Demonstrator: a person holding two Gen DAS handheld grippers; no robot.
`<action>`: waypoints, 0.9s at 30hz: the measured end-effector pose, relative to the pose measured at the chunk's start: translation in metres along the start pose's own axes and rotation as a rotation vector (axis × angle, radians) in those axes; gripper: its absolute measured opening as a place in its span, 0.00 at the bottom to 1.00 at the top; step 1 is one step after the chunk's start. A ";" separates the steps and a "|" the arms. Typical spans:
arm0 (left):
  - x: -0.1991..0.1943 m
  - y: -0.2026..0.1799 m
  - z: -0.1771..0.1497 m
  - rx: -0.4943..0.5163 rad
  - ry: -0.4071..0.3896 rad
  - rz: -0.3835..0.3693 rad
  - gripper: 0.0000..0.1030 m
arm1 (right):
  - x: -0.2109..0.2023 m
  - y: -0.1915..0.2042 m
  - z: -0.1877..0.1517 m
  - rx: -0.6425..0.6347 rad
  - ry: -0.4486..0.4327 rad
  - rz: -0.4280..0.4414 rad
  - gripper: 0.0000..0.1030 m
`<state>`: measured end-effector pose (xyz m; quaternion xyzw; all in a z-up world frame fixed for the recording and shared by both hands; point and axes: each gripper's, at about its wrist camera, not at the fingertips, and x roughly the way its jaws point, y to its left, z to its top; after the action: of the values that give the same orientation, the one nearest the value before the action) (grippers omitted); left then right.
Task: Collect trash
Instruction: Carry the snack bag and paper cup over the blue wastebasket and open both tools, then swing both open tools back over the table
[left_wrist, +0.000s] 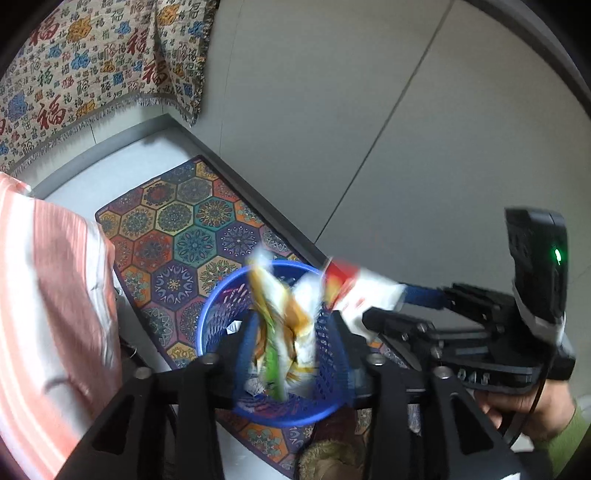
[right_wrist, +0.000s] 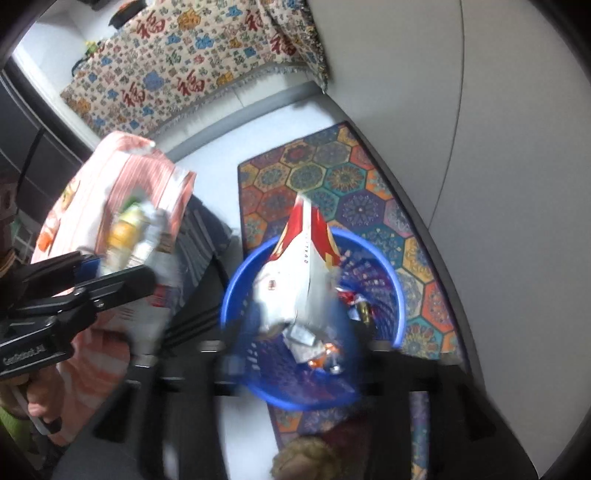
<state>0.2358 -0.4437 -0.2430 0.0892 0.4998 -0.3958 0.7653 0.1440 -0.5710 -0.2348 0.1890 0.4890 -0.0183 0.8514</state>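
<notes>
Both grippers over blue basket (left_wrist: 218, 295) on patterned mat (left_wrist: 177, 221).

Left wrist view: left gripper (left_wrist: 291, 332) fingers parted, yellow-green wrapper (left_wrist: 275, 325) loose between them, in the basket mouth. Right gripper (left_wrist: 402, 306) at right, red-white bag (left_wrist: 354, 284) at its tips.

Right wrist view only: right fingers apart, bag tip-up over basket rim, scraps (right_wrist: 321, 354) inside. Blurred; contact unclear.

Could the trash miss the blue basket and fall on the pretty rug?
Maybe. The red and white wrapper is long, and its tip sticks out past the blue basket rim, so it might hang over the edge or tip out onto the rug. The yellow and green wrapper looks centred, so it is safer. The basket already holds trash, so light pieces could slide off.
</notes>
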 end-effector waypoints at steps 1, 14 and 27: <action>0.000 0.001 0.002 -0.009 -0.007 0.004 0.48 | 0.000 -0.003 -0.002 0.006 -0.005 -0.003 0.60; -0.125 0.025 -0.051 0.020 -0.201 0.158 0.52 | -0.075 0.041 0.002 -0.095 -0.247 -0.172 0.96; -0.238 0.176 -0.196 -0.175 -0.178 0.522 0.62 | -0.046 0.266 -0.020 -0.383 -0.211 0.097 1.00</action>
<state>0.1778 -0.0983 -0.1848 0.1134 0.4233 -0.1472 0.8867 0.1610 -0.3241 -0.1242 0.0442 0.3823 0.0960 0.9180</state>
